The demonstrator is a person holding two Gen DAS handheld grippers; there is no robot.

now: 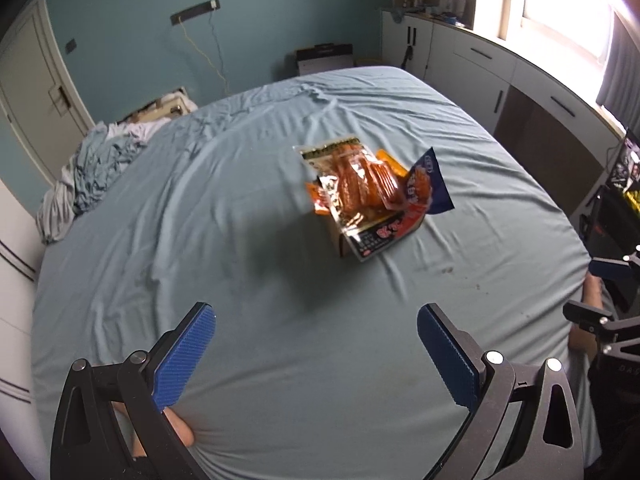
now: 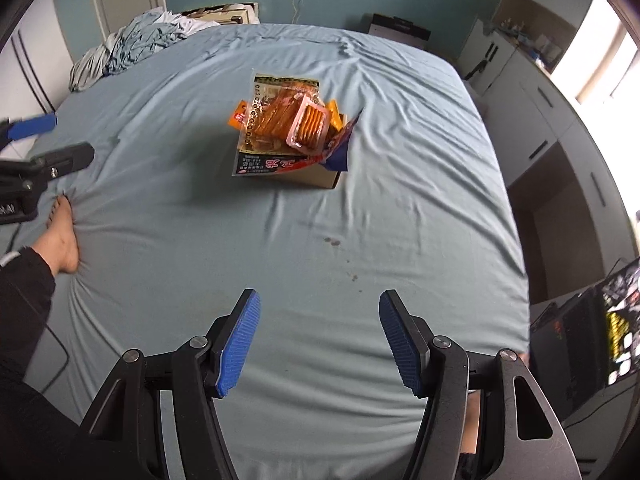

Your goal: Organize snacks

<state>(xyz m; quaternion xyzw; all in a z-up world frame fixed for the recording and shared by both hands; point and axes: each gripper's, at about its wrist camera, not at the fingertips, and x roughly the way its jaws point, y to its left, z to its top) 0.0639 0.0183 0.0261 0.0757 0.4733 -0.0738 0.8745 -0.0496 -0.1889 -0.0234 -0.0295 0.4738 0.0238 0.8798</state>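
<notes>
A small cardboard box [image 1: 340, 242] [image 2: 316, 176] stands mid-bed, overfilled with snack packets [image 1: 360, 188] [image 2: 286, 122]: orange packs, a clear tray of crackers [image 2: 310, 126] and a blue bag [image 1: 432, 186] [image 2: 340, 148] sticking out at its right. My left gripper [image 1: 316, 354] hovers open over the near sheet, well short of the box, nothing between its blue pads. My right gripper [image 2: 320, 340] is open too, equally far back and empty. Each gripper shows at the edge of the other's view: the left gripper [image 2: 40, 148] and the right gripper [image 1: 600, 292].
The bed [image 1: 240, 240] [image 2: 200, 220] has a wrinkled light-blue sheet with a few small dark spots [image 2: 332, 242]. Crumpled bedding [image 1: 88, 168] [image 2: 128, 48] lies at the far left corner. A person's bare foot [image 2: 64, 236] rests on the left of the sheet. White cabinets [image 1: 500, 68] line the right.
</notes>
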